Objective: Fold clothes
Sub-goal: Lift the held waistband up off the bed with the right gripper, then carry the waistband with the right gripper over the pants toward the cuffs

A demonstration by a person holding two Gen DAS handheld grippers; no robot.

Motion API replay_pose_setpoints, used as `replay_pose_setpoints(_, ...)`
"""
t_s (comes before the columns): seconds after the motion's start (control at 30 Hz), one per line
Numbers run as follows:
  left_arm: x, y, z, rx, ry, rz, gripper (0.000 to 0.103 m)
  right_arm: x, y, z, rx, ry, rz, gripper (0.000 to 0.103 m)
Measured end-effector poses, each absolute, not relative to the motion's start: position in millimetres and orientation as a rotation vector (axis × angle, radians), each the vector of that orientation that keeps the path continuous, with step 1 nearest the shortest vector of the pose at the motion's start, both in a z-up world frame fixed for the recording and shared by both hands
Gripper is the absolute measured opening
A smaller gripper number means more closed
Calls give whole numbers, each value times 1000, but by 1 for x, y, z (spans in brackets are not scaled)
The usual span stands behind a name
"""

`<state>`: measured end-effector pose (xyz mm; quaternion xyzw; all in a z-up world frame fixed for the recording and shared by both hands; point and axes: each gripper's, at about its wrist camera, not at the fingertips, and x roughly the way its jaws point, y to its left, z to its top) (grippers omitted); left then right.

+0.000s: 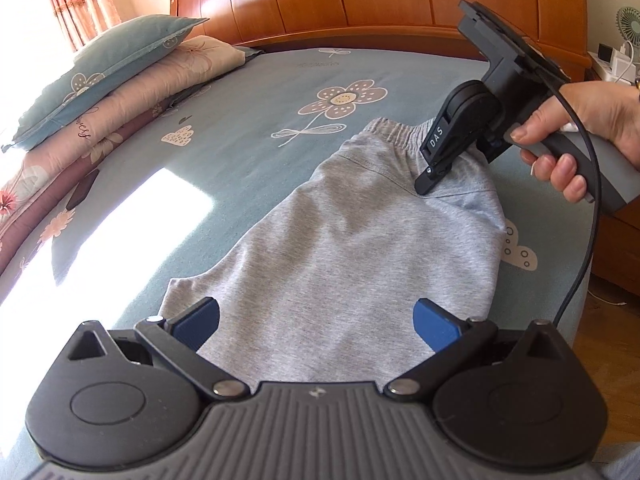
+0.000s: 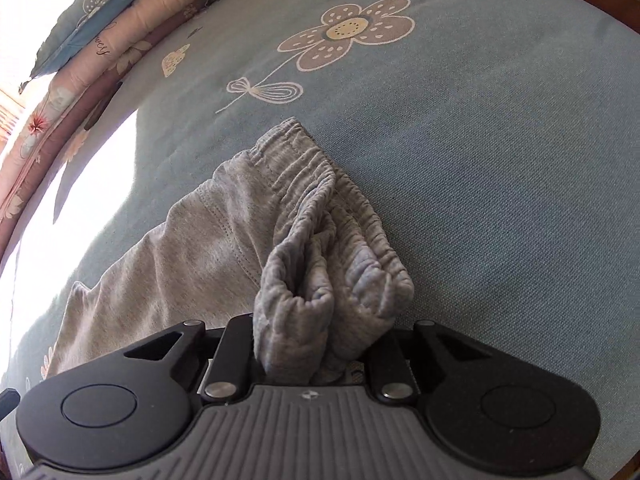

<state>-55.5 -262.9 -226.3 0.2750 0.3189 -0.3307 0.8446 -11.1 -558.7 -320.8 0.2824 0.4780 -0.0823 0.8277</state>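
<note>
The grey shorts [image 1: 360,240] lay flat on the floral bedsheet [image 1: 260,92], their long axis running from the elastic waistband [image 2: 320,208] at the far end to the leg hems near the left gripper [image 1: 316,320], whose blue pads stood wide apart above the hem. The right gripper [image 1: 430,178], held by a hand [image 1: 580,136], was clamped on the bunched waistband. Its fingertips were buried in cloth in its own view, and the near hem was cut off behind the left gripper's body.

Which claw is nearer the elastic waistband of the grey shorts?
Right. The right claw is shut on the waistband, bunching it between its fingers. The left claw is open over the opposite end of the grey shorts, by the leg hems.
</note>
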Motion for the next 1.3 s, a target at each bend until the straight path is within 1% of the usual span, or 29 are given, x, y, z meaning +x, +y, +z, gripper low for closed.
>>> replay_pose_setpoints(0.17,-57,-238,-222,571,681,-647,102,0,-541,-305,515,1024,-218,20)
replay_pose_setpoints(0.43,-61,-206,-206,539,674,-585,102,-6,-513,-262,417,1012,-201,20)
replay_pose_setpoints(0.67,-65,-172,-195,509,683,-524,102,-7,-470,-225,357,989,-151,20)
replay_pose_setpoints(1.13,-60,-46,-196,232,888,-239,102,-4,-370,-168,205,950,12,20)
replay_pose_setpoints(1.3,-63,-10,-199,171,922,-144,102,-7,-332,-153,158,957,95,19)
